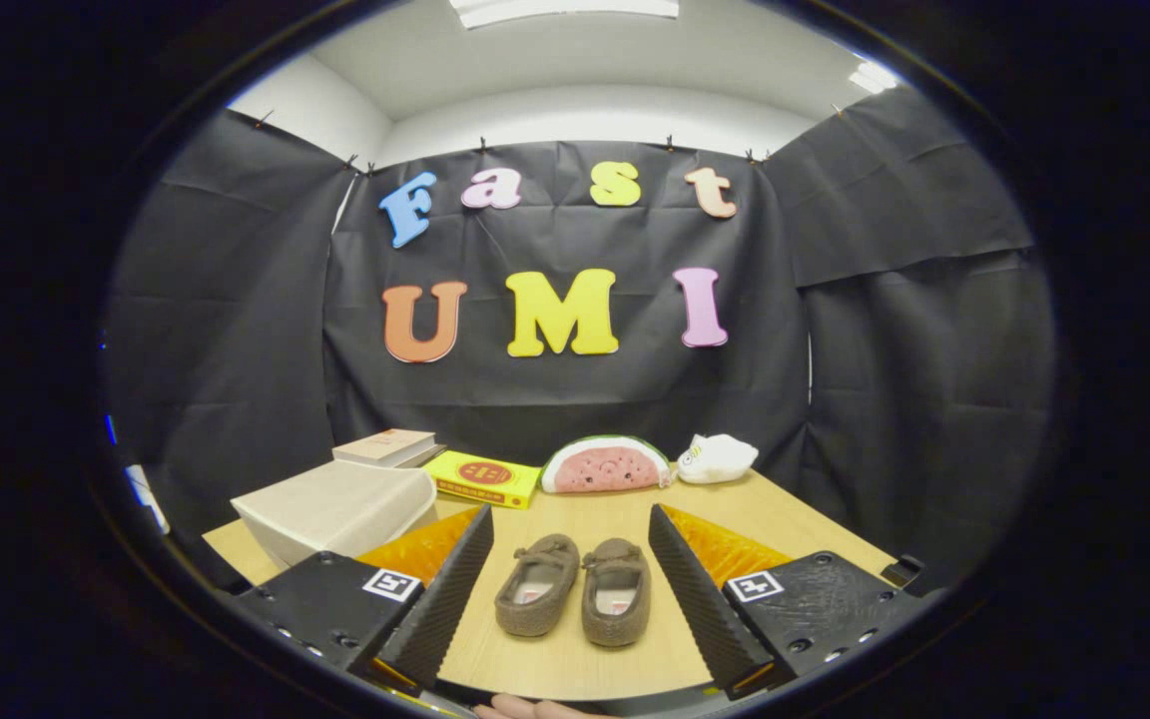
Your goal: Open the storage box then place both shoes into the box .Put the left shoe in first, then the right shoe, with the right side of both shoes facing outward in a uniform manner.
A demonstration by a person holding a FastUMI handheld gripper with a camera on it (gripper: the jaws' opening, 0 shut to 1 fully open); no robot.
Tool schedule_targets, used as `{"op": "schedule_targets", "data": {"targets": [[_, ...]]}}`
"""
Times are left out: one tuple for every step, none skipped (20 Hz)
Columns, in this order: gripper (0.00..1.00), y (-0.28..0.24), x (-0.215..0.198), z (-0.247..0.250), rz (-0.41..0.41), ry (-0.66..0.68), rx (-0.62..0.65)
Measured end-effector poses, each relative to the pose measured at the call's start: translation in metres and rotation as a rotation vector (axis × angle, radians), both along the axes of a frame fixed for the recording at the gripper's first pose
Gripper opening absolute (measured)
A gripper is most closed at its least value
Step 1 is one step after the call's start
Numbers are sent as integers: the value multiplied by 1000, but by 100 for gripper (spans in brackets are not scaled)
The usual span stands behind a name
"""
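Note:
Two small brown slip-on shoes sit side by side on the wooden table (815,544), toes pointing away from me: the left shoe (536,585) and the right shoe (616,591). My gripper (570,524) is open, its two black ribbed fingers (450,584) spread wide on either side of the pair, with nothing between the pads. The shoes lie just ahead, between the finger lines. A pale grey-white storage box (335,509) with its lid closed stands at the left, beyond the left finger.
Along the back of the table lie a book (385,446), a yellow flat box (484,477), a watermelon-slice plush (605,465) and a small white plush (717,457). A fingertip of a person's hand (525,707) shows at the near table edge.

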State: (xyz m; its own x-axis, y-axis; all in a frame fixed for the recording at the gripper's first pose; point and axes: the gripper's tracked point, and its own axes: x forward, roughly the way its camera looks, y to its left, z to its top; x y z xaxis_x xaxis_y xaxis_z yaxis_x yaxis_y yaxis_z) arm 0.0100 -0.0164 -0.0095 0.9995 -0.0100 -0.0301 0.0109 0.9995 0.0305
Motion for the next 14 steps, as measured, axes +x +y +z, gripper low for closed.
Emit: {"op": "schedule_targets", "data": {"targets": [[95, 0, 1, 1, 1, -1, 0], [95, 0, 2, 2, 2, -4, 0], [95, 0, 3, 2, 3, -4, -1], [95, 2, 4, 0, 6, -3, 2], [95, 5, 6, 0, 15, 4, 7], [95, 11, 8, -3, 27, 10, 11], [95, 16, 10, -3, 41, 15, 18], [95, 23, 12, -3, 59, 17, 27], [95, 29, 14, -2, 73, 22, 33], [95, 34, 17, -3, 87, 24, 38], [95, 39, 21, -3, 97, 31, 42], [95, 43, 27, -4, 108, 33, 51], [95, 45, 33, -5, 114, 44, 62], [95, 48, 40, -8, 123, 57, 83]]}}
